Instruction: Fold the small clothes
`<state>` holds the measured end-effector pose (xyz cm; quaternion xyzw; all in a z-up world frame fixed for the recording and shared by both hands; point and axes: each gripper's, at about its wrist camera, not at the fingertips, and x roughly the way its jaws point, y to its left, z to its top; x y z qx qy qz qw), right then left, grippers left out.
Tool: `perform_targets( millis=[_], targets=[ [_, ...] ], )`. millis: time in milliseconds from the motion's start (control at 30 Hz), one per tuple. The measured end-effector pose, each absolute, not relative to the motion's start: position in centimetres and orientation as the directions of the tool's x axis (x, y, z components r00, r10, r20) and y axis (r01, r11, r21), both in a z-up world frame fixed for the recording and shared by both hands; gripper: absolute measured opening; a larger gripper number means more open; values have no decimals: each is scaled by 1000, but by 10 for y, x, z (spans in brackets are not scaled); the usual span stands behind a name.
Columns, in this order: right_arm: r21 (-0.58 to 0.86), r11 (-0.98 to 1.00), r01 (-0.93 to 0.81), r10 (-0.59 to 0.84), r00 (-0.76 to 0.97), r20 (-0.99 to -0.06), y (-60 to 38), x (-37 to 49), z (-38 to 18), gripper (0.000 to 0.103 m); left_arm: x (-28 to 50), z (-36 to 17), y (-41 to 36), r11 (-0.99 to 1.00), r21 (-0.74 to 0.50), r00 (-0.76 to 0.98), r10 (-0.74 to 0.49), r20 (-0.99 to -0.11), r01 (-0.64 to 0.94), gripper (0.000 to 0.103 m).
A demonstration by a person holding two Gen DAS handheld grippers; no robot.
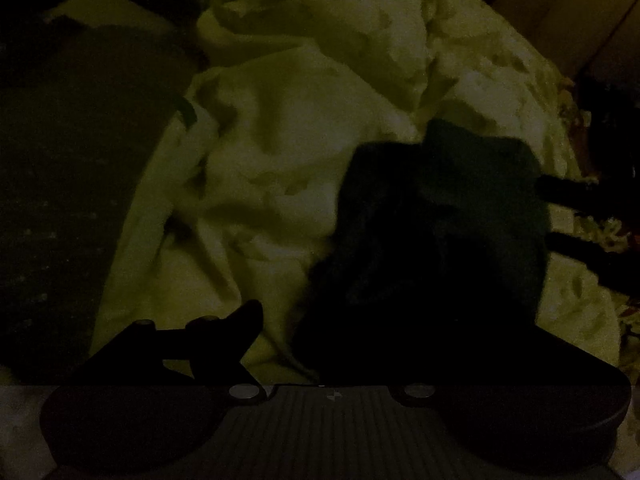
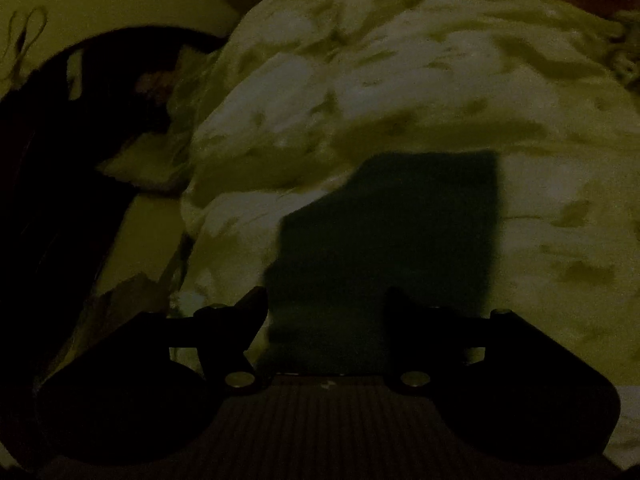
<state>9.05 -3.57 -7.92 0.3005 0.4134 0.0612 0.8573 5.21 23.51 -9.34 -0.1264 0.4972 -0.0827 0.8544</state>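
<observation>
Right jaws: the right gripper stands wide open, one finger on each side of the near edge of the dark cloth; nothing is pinched between them, and whether the tips touch the fabric is too dim to tell.
Left jaws: on the left gripper only the left-side finger shows clearly, resting over the pale bedding; the other finger is lost against the dark fabric, so I cannot tell how far the jaws are open or whether they hold anything.
Garment position: the dark cloth lies on the crumpled pale bedding, partly flat with one straight far edge and a stepped left edge in the right wrist view, bunched and lumpy in the left wrist view.
Handling, as a judgement: light, limp and soft, not fragile; it will sag and slide over the loose bedding, so pinch a thin edge or corner, not the middle.
Hold points: the two near corners look best.
Surroundings: the right gripper's fingers reach in from the right edge of the left view; a dark patterned cover lies well apart to the left.
</observation>
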Motion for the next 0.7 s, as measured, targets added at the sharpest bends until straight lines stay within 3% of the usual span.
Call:
perform_targets(
  millis=[167,367,700],
  targets=[
    [657,707,263,358,668,-653,-81,72,-99,75,52,-76,233,905,-417,509,-397,-763,81,103],
    [723,629,284,410,669,-620,-107,60,-117,76,89,-77,220,871,-458,502,-481,-719,178,103],
    [728,632,265,471,615,-632,-106,64,-138,76,150,-123,205,846,-501,358,-532,-768,181,103]
  ],
)
